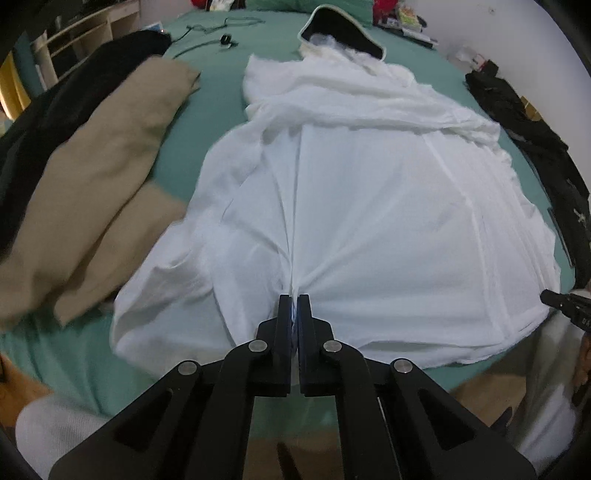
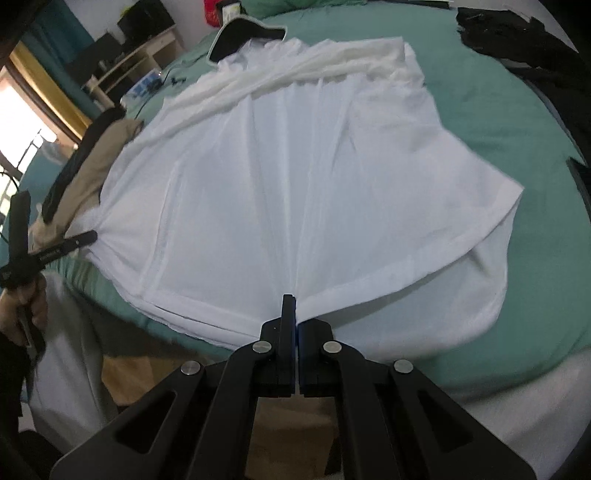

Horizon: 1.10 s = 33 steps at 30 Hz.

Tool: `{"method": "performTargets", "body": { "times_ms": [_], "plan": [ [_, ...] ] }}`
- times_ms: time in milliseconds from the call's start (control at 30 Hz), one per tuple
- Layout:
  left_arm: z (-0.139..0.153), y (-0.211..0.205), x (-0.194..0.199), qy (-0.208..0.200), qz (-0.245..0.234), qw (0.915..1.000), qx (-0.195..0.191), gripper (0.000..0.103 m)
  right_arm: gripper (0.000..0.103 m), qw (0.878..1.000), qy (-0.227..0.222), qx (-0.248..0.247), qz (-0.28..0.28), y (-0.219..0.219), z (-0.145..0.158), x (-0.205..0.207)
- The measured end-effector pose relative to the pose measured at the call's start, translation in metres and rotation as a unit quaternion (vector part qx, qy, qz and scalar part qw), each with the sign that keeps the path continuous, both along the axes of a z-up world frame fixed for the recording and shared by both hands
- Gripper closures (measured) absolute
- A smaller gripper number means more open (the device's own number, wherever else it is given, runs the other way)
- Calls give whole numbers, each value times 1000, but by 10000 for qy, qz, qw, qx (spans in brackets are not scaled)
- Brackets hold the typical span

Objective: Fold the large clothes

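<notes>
A large white garment [image 1: 369,192] lies spread on a green bed [image 1: 218,99], its far end bunched into folds. My left gripper [image 1: 294,298] is shut on its near hem, and creases fan out from the pinch. My right gripper [image 2: 293,300] is shut on the same near hem [image 2: 258,206] further right. In the right wrist view the left gripper [image 2: 86,236] shows at the garment's left corner. In the left wrist view the right gripper [image 1: 554,297] shows at the right edge.
Tan clothes [image 1: 99,177] and a dark garment [image 1: 74,88] lie left of the white one. Black clothes [image 1: 535,140] lie along the bed's right side. A black pouch with a pale rim [image 1: 340,33] and cables [image 1: 221,37] sit at the far end. A wooden shelf [image 2: 140,55] stands beyond the bed.
</notes>
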<state>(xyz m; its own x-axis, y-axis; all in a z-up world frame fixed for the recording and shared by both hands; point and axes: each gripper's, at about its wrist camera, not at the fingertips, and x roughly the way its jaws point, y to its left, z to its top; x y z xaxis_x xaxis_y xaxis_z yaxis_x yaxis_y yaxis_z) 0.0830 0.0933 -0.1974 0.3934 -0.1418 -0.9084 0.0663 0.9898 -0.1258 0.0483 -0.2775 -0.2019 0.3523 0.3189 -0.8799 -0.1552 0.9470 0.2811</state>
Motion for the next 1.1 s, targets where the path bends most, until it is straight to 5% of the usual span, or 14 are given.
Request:
{"method": "performTargets", "body": {
  "times_ms": [233, 300, 367, 467, 533, 800, 967, 1100],
  "plan": [
    [7, 8, 13, 106, 81, 9993, -338, 96, 98, 9998, 47, -187, -32, 4, 1, 5],
    [20, 7, 17, -116, 122, 9989, -446, 81, 90, 9991, -144, -393, -68, 0, 17, 3],
    [37, 10, 23, -439, 236, 9979, -426, 51, 64, 9979, -319, -546, -139, -5, 33, 2],
    [62, 19, 40, -917, 351, 9935, -584, 47, 41, 9946, -622, -748, -367, -18, 59, 6],
    [74, 20, 64, -1164, 364, 9910, -553, 46, 41, 9913, -812, -925, -473, -23, 72, 21],
    [63, 22, 188, -1461, 691, 9853, -555, 45, 41, 9864, -1305, -982, -187, -20, 85, 166],
    [32, 30, 264, -1287, 840, 9869, -490, 45, 41, 9784, -1691, -1167, 217, 11, 78, 279],
    [-1, 39, 314, -868, 952, 9912, -303, 45, 41, 9527, -2353, -1790, 706, 52, 73, 355]
  ]
}}
